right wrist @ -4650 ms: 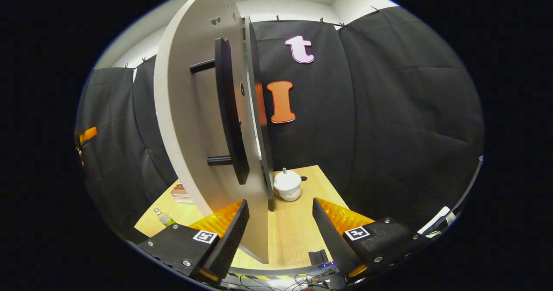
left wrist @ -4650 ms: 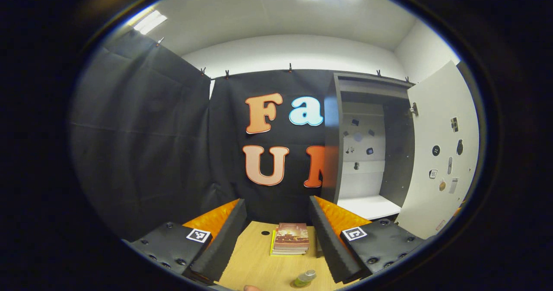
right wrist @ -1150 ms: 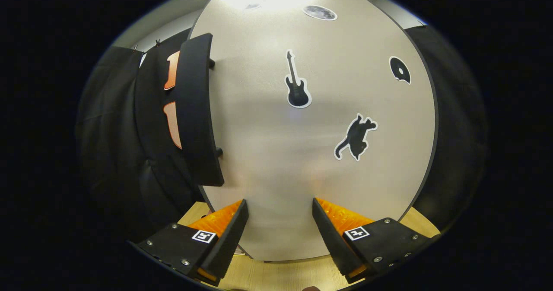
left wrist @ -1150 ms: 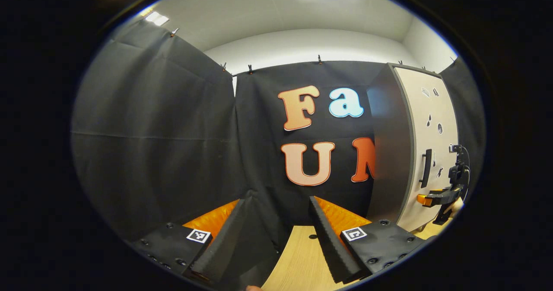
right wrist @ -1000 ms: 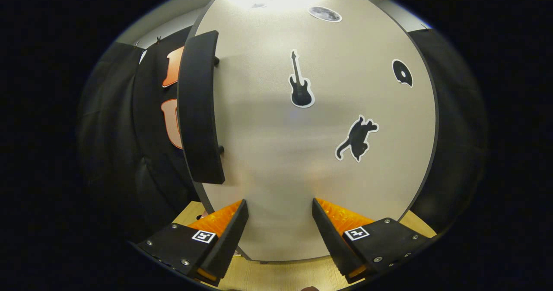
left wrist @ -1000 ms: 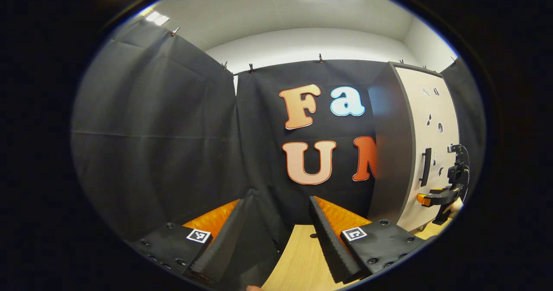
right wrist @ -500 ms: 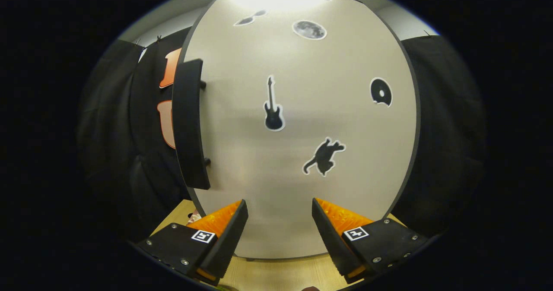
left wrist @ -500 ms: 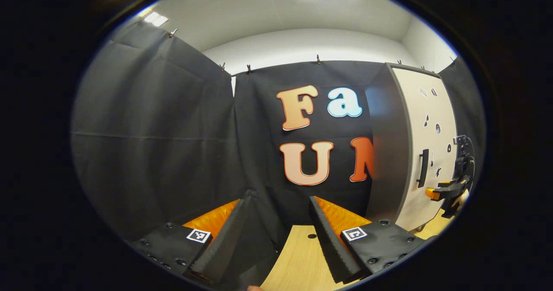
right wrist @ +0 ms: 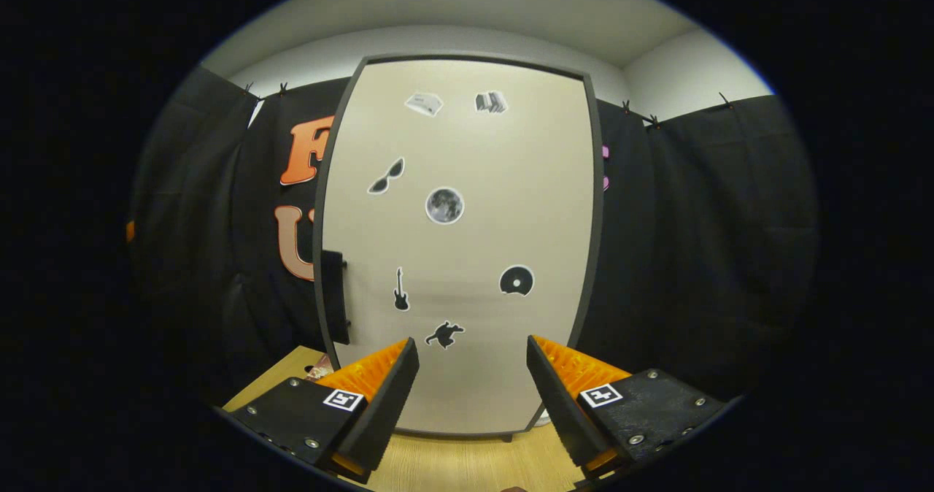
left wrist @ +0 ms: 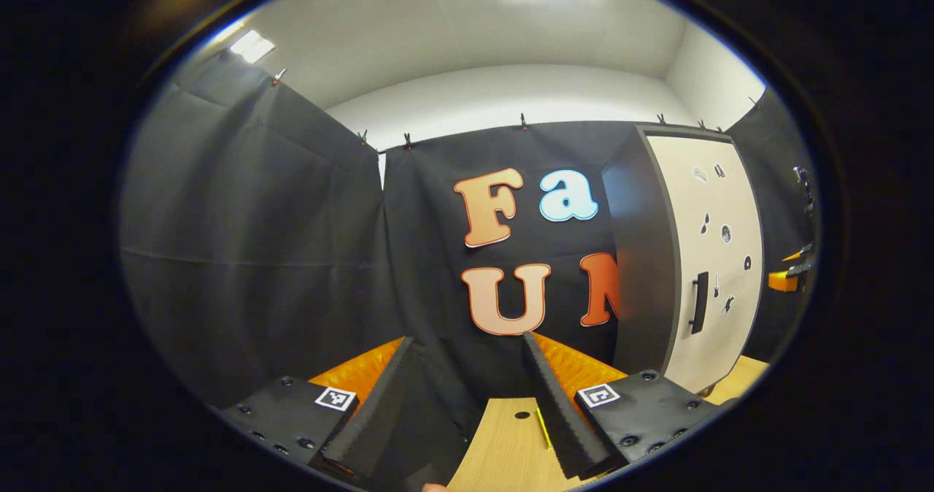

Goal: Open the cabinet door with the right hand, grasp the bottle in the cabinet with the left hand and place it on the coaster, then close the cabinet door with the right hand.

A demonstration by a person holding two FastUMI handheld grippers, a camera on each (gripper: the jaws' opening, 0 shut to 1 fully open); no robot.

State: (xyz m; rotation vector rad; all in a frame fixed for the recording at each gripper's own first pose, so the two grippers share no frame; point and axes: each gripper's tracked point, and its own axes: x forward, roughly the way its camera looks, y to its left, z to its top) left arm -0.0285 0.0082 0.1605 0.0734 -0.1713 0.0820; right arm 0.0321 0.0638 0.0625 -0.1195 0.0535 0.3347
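Cabinet door (right wrist: 467, 258) is sitting shut, straight ahead of the right gripper (right wrist: 467, 397), with its vertical handle (right wrist: 334, 296) at left; both right and left gripper (left wrist: 467, 404) are holding their 2 fingers spread, gripping nothing.

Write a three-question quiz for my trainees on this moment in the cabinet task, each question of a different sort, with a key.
1. True or false: the cabinet door is shut.
2. Where on the door is the handle? A) its left edge in the right gripper view B) its top C) its right edge
3. Fill in: the right gripper is ____, gripping nothing.

Key: 1 true; 2 A; 3 open. The left gripper is open too, over the table.
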